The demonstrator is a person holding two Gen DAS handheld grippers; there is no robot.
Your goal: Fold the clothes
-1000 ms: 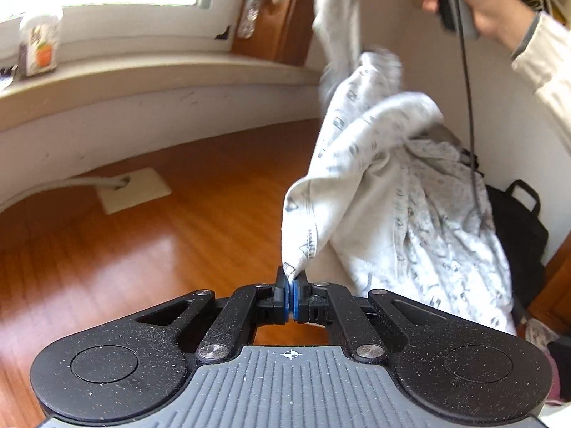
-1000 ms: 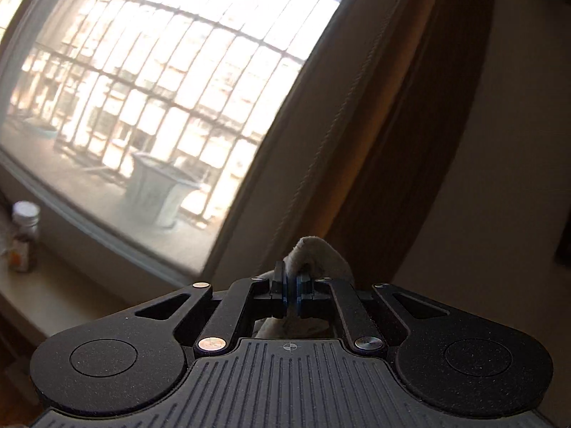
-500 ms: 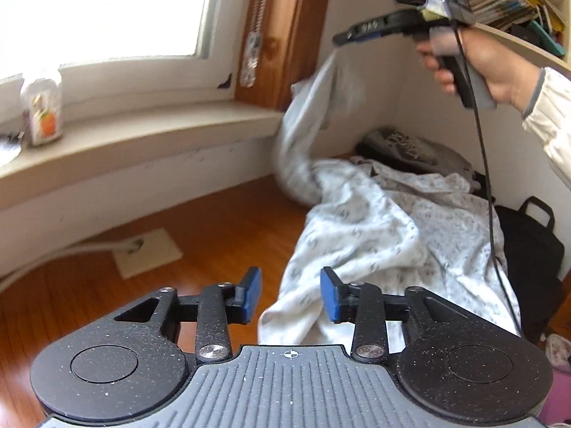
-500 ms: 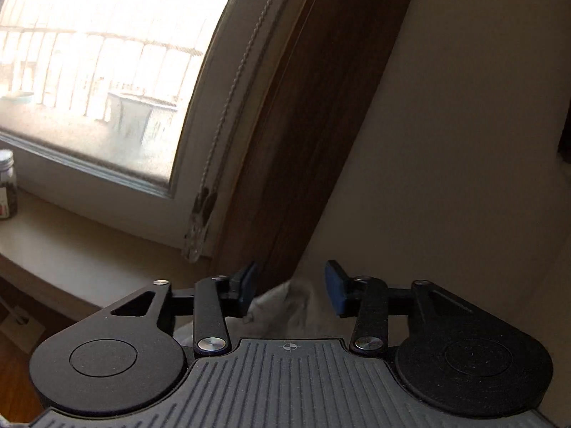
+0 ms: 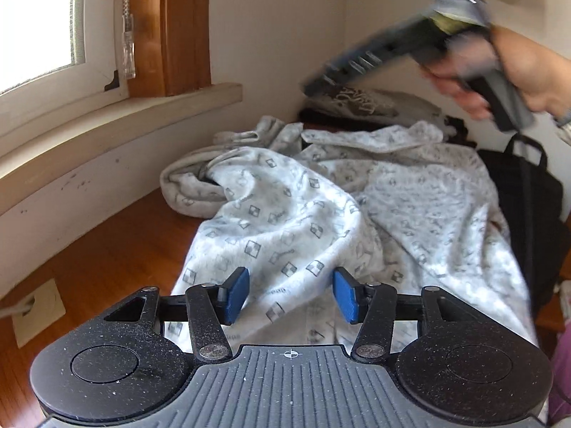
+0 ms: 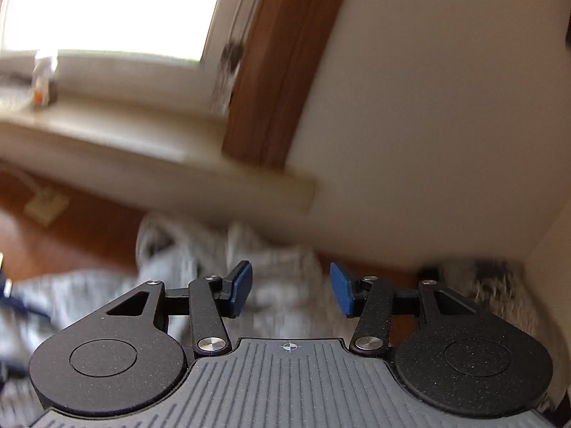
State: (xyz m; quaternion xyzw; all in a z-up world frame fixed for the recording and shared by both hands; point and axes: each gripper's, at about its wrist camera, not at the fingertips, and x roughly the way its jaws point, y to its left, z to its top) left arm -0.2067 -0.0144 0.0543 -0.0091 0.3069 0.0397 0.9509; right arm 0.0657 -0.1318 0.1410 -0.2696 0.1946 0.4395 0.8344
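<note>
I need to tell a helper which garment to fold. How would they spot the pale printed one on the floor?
Find the window sill and follow it to the room's corner. On the wooden floor below lies the rumpled pale garment, beside a black bag. Only it carries small grey checked squares.

No word, brand name or number can be read in either view. The pale garment [image 5: 321, 214] on the floor carries a repeated grey print — small checkered squares and thin marks (motifs, not letters). A darker folded cloth [image 5: 360, 101] by the wall bears a light, ornate design, too blurred to make out. The right wrist view is smeared throughout.
</note>
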